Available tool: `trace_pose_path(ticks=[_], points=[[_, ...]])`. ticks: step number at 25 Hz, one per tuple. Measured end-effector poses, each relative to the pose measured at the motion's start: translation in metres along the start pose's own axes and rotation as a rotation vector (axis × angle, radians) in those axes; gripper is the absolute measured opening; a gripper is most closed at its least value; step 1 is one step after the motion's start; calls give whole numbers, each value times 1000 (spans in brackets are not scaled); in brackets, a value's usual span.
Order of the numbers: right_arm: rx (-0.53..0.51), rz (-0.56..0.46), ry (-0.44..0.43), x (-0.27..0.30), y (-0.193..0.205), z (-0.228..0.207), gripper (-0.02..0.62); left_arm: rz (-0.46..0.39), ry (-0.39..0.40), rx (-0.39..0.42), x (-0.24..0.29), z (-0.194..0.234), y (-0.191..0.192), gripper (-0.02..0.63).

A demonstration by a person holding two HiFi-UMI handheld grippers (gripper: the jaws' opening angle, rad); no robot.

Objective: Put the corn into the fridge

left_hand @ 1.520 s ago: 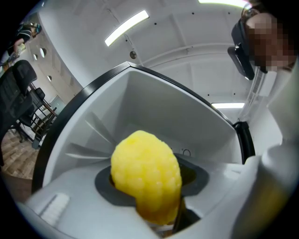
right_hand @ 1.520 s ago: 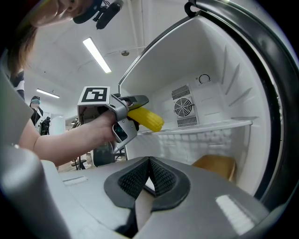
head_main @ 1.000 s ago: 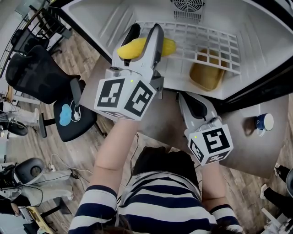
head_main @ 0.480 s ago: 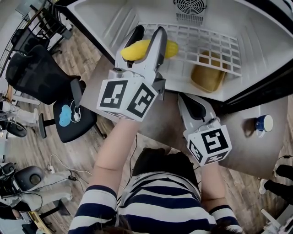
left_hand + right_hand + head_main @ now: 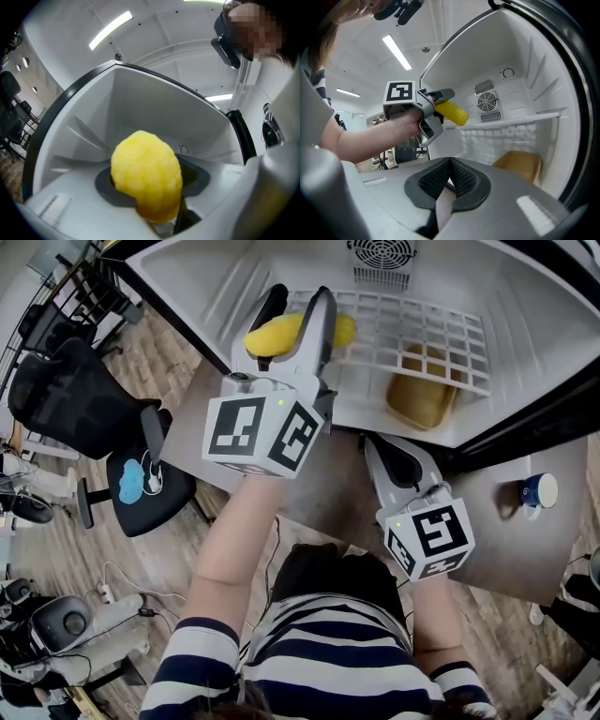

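Note:
My left gripper (image 5: 292, 320) is shut on a yellow corn cob (image 5: 281, 332), holding it crosswise just above the left end of the white wire shelf (image 5: 422, 334) inside the open fridge (image 5: 525, 296). In the left gripper view the corn (image 5: 147, 180) fills the space between the jaws. The right gripper view shows the same corn (image 5: 451, 111) poking out past the left gripper (image 5: 437, 104) toward the fridge's back wall. My right gripper (image 5: 392, 454) is shut and holds nothing, low at the fridge's front edge; its pads (image 5: 451, 177) meet with no gap.
A tan container (image 5: 424, 395) sits on the fridge floor under the wire shelf, also visible in the right gripper view (image 5: 520, 165). A fan vent (image 5: 382, 257) is on the back wall. A blue-and-white cup (image 5: 542, 491) stands on the counter at right. Black office chairs (image 5: 80, 399) stand left.
The left gripper with the corn has shifted slightly up and deeper over the shelf and rolled a little. The right gripper has stayed put.

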State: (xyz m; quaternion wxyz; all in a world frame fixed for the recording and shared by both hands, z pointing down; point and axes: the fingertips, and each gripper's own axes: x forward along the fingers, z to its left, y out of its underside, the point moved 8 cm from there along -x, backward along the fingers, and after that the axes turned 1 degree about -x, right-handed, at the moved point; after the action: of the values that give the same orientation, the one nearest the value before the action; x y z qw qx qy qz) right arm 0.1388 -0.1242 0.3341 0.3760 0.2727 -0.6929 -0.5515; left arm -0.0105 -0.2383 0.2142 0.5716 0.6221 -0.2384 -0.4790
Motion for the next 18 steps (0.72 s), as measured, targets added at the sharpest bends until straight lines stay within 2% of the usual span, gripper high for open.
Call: trace_pose_path(ticks=[10, 18], points=[[1, 11, -17, 7, 3, 2, -5, 29, -6, -15, 9, 6, 5, 0], [-5, 3, -23, 13, 2, 3, -5, 87, 0, -12, 11, 7, 4, 0]])
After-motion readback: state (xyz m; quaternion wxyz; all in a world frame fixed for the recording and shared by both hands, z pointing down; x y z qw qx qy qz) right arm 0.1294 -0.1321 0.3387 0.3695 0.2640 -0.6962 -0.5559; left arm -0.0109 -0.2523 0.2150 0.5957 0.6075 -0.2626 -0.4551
